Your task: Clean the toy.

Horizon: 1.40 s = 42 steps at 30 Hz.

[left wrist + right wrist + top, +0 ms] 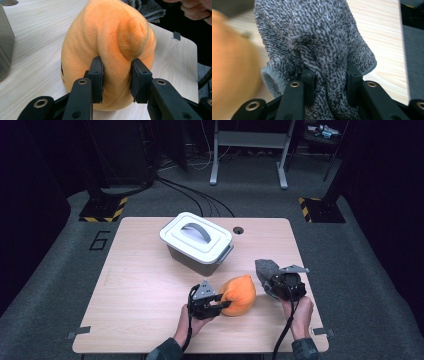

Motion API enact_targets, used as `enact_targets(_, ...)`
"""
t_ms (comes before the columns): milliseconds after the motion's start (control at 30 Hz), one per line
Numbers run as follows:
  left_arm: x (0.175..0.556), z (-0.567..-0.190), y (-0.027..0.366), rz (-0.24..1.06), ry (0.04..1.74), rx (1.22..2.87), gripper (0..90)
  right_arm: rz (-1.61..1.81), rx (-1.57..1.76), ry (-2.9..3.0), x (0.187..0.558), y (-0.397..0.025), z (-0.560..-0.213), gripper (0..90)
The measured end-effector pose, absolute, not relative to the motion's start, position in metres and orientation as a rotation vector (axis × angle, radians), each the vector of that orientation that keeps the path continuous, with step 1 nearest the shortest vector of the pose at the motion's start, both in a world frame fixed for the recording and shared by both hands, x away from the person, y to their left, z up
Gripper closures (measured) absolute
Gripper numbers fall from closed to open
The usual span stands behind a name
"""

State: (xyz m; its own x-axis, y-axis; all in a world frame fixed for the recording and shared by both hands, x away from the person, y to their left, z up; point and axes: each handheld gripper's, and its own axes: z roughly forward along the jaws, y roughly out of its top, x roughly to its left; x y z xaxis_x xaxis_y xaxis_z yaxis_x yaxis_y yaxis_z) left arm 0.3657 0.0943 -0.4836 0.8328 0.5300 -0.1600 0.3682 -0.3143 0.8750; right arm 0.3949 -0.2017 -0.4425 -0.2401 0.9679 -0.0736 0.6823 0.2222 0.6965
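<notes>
Left hand-held gripper (116,80) pinching orange plush toy (107,50); right hand-held gripper (329,85) clamping grey cloth (317,37).

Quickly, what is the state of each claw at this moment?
Left claw: closed on the orange plush toy.
Right claw: closed on the grey cloth.

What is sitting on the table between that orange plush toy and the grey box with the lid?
Nothing: in the high view, only bare table separates the orange plush toy from the lidded grey box.
</notes>
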Motion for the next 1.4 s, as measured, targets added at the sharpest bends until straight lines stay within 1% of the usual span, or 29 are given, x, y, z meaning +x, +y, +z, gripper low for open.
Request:
enact_targets(300, 0.366, -0.483, 0.095, 0.190, 0.668, 1.941, 67.0, 0.693, 1.645, 1.934, 0.412, -0.229, -0.460, 64.4)
enact_targets(467, 0.366, -0.483, 0.095, 0.187, 0.670, 1.941, 67.0, 0.626, 1.664, 1.914, 0.422, -0.239, -0.471, 62.9)
enact_targets(567, 0.366, -0.483, 0.095, 0.189, 0.671, 1.941, 67.0, 0.601, 1.675, 1.912, 0.430, -0.244, -0.480, 59.7)
enact_targets(600, 0.366, -0.483, 0.095, 0.189, 0.672, 1.942, 66.9, 0.593, 1.683, 1.911, 0.431, -0.245, -0.481, 57.3)
enact_targets(667, 0.366, -0.483, 0.095, 0.197, 0.673, 1.940, 66.9, 0.574, 1.698, 1.913, 0.436, -0.247, -0.487, 47.7)
enact_targets(733, 0.366, -0.483, 0.095, 0.195, 0.674, 1.941, 66.9, 0.564, 1.712, 1.919, 0.438, -0.249, -0.489, 35.5)
enact_targets(833, 0.367, -0.483, 0.096, 0.190, 0.676, 1.941, 66.9, 0.627, 1.726, 1.897, 0.433, -0.253, -0.486, 21.6)
enact_targets(900, 0.368, -0.482, 0.096, 0.187, 0.674, 1.945, 66.9, 0.665, 1.724, 1.884, 0.426, -0.255, -0.481, 15.2)
enact_targets(933, 0.368, -0.482, 0.096, 0.187, 0.674, 1.945, 66.9, 0.665, 1.724, 1.884, 0.426, -0.255, -0.481, 15.2)
enact_targets(1033, 0.368, -0.482, 0.096, 0.184, 0.674, 1.945, 66.9, 0.739, 1.680, 1.881, 0.409, -0.257, -0.472, 11.0)
enact_targets(1100, 0.368, -0.482, 0.096, 0.188, 0.676, 1.940, 66.9, 0.774, 1.664, 1.877, 0.399, -0.255, -0.469, 6.0)
enact_targets(1200, 0.368, -0.482, 0.096, 0.191, 0.674, 1.942, 66.9, 0.817, 1.644, 1.873, 0.383, -0.253, -0.468, 1.5)
enact_targets(1267, 0.368, -0.482, 0.097, 0.187, 0.674, 1.943, 66.9, 0.819, 1.643, 1.872, 0.373, -0.252, -0.470, 0.0)
enact_targets(1400, 0.369, -0.482, 0.097, 0.193, 0.680, 1.935, 66.9, 0.825, 1.655, 1.862, 0.354, -0.259, -0.482, 0.0)
